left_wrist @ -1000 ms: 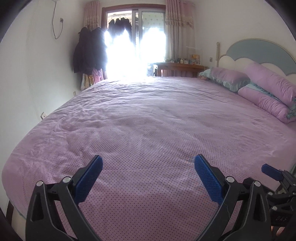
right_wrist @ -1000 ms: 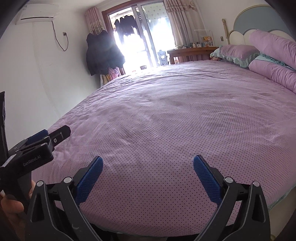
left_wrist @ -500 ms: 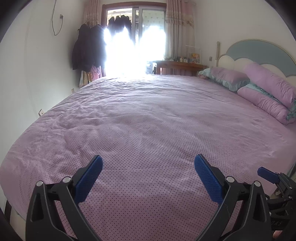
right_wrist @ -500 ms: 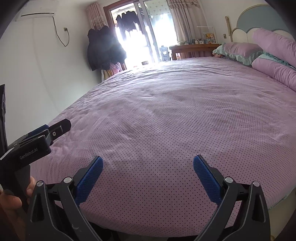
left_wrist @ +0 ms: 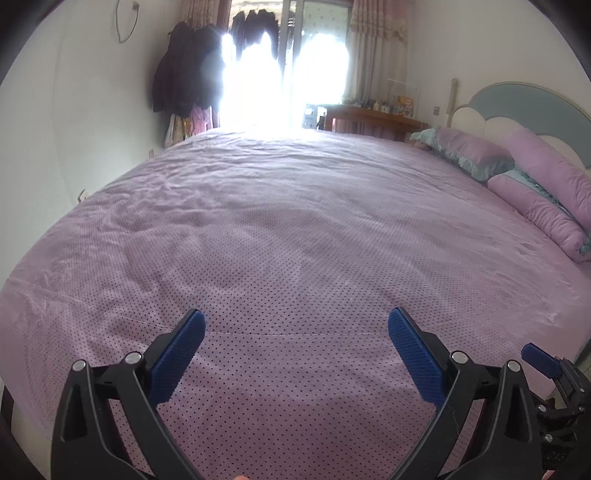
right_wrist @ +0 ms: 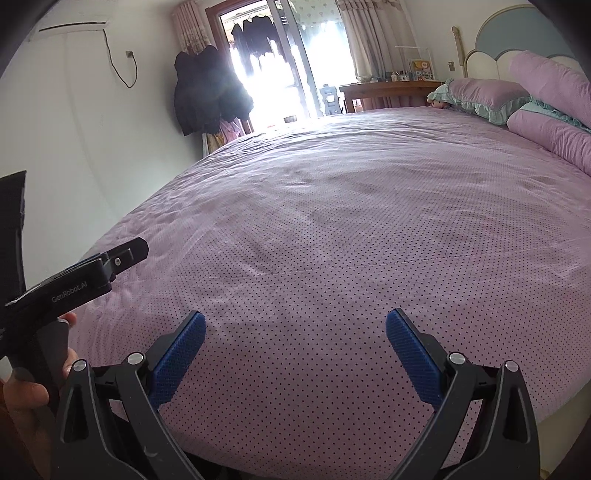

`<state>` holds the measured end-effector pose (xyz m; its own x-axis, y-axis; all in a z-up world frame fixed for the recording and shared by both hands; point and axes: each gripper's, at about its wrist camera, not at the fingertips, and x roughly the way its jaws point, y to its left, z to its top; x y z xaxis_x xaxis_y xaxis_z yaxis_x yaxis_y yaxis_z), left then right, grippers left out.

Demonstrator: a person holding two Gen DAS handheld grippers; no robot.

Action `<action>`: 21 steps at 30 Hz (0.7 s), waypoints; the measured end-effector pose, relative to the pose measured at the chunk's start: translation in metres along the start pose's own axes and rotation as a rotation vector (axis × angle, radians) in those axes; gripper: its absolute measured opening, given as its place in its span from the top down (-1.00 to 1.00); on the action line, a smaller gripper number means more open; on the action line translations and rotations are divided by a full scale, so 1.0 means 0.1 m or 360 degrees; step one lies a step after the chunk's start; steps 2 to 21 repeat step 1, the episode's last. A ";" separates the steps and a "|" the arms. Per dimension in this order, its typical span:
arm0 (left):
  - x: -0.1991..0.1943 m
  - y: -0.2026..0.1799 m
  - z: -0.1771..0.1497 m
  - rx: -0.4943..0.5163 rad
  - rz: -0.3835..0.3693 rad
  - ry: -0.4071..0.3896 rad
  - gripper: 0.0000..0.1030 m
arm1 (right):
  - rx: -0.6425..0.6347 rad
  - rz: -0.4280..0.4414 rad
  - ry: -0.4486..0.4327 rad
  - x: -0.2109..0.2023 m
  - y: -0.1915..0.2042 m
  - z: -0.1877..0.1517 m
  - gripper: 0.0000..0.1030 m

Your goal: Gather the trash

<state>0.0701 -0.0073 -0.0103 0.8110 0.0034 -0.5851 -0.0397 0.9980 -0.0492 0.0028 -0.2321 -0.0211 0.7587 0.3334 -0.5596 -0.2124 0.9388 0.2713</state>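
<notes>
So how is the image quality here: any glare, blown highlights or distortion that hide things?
Left wrist view: the balcony door is blown out to white, bleeding over the dark coats and the far edge of the bedspread. Right wrist view: the glare is milder, and the hanging clothes stay readable. Both views: fisheye bends the bed edges and darkens the corners; the open grippers' fingers are sharp.

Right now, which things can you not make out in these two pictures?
- Balcony beyond the glass door, left wrist view: washed out by glare.
- Items on the wooden desk, both views: too small.
- Floor beside the bed: hidden by it.
- Trash: none visible.
</notes>
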 end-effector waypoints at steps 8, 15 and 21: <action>0.04 0.03 0.02 -0.0016 0.0001 0.0010 -0.92 | 0.0003 -0.0003 -0.0002 0.01 -0.01 0.01 -0.84; 0.04 0.03 0.02 -0.0016 0.0001 0.0010 -0.92 | 0.0003 -0.0003 -0.0002 0.01 -0.01 0.01 -0.84; 0.04 0.03 0.02 -0.0016 0.0001 0.0010 -0.92 | 0.0003 -0.0003 -0.0002 0.01 -0.01 0.01 -0.84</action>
